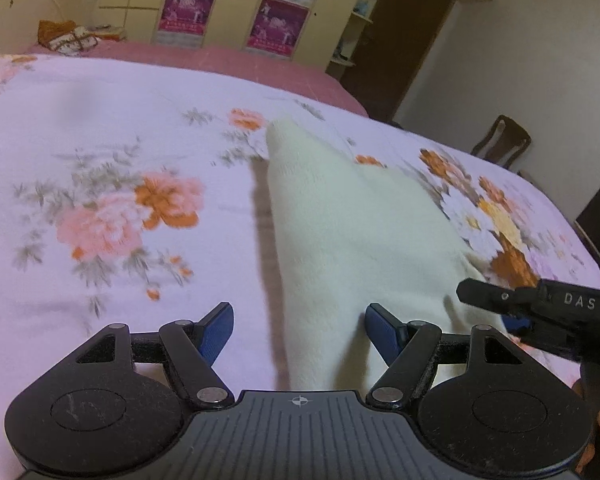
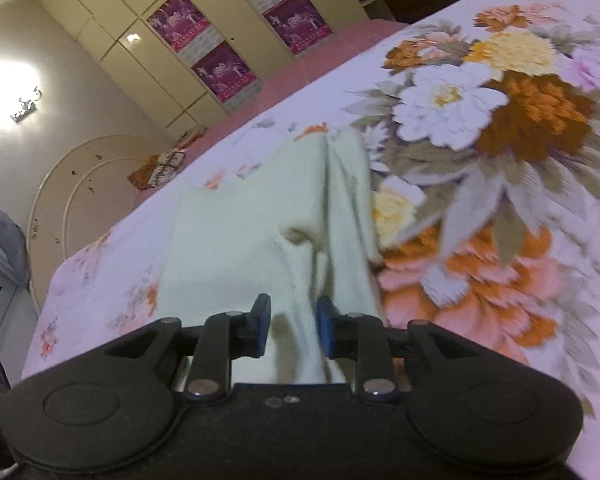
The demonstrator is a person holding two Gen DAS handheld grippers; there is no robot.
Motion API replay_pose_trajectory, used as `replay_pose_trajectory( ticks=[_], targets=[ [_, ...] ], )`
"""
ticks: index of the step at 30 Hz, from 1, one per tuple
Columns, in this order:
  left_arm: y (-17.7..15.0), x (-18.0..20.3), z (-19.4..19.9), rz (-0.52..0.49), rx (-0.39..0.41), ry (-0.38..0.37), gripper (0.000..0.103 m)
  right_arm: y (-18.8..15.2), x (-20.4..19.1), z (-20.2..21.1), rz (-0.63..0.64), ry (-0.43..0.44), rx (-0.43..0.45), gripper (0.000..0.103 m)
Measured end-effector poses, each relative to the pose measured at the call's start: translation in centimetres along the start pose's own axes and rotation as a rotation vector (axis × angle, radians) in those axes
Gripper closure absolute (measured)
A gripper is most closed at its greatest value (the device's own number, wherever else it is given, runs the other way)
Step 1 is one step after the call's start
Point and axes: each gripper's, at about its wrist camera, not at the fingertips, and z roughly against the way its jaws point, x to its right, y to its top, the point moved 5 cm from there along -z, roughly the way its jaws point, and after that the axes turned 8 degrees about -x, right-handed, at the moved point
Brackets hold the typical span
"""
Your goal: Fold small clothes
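A small cream garment (image 1: 340,232) lies on the floral bedspread (image 1: 112,208), stretched away from me, its near end lifted between the grippers. My left gripper (image 1: 300,332) is open, its blue pads wide apart on either side of the cloth's near end. My right gripper (image 2: 292,328) has its pads (image 2: 324,330) partly closed with a bunched fold of the garment (image 2: 260,232) between them; whether they pinch it is unclear. The right gripper also shows in the left wrist view (image 1: 540,312), at the garment's right edge.
The bedspread (image 2: 500,160) covers a pink bed. A wardrobe with purple posters (image 1: 228,12) stands behind the bed. A patterned cushion (image 1: 68,36) lies at the headboard. A dark chair (image 1: 500,140) stands at the right wall.
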Motion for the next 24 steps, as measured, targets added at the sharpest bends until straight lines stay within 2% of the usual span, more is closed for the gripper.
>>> replay_pose_trajectory(
  ticks=[1, 3, 4, 7, 9, 10, 12, 17, 21, 24],
  targets=[
    [0.4, -0.2, -0.2, 0.005, 0.002, 0.003, 0.031, 0.5, -0.3, -0.4, 0.013, 0.0, 0.003, 0.075],
    [1.1, -0.4, -0.6, 0.014, 0.008, 0.007, 0.031, 1.3, -0.4, -1.2, 0.027, -0.012, 0.005, 0.065],
    [1.5, -0.4, -0.9, 0.017, 0.011, 0.008, 0.031, 1.8, -0.3, -1.6, 0.028, -0.016, 0.01, 0.054],
    [2.3, -0.5, -1.7, 0.026, 0.014, 0.008, 0.031, 2.7, -0.5, -2.4, 0.024, 0.006, 0.019, 0.054],
    [2.7, -0.4, -2.2, 0.029, 0.013, 0.004, 0.03, 3.2, -0.7, -3.1, 0.017, 0.014, 0.011, 0.069],
    [2.9, -0.3, -2.5, 0.028, 0.012, 0.004, 0.028, 3.3, -0.6, -3.5, 0.018, 0.006, -0.005, 0.086],
    [3.1, -0.2, -2.7, 0.03, 0.018, 0.01, 0.022, 3.2, -0.9, -3.9, 0.039, -0.01, -0.012, 0.087],
    [3.6, 0.7, -2.1, 0.025, 0.043, -0.025, 0.022, 3.3, -2.1, -0.7, 0.145, -0.051, 0.084, 0.09],
    [3.4, 1.5, -3.0, 0.016, 0.022, -0.036, 0.022, 2.6, -0.4, -0.8, 0.151, -0.139, 0.064, 0.09],
    [2.6, 1.6, -4.4, 0.02, -0.031, -0.02, 0.02, 2.2, 0.9, -2.1, 0.131, -0.145, 0.044, 0.089]
  ],
)
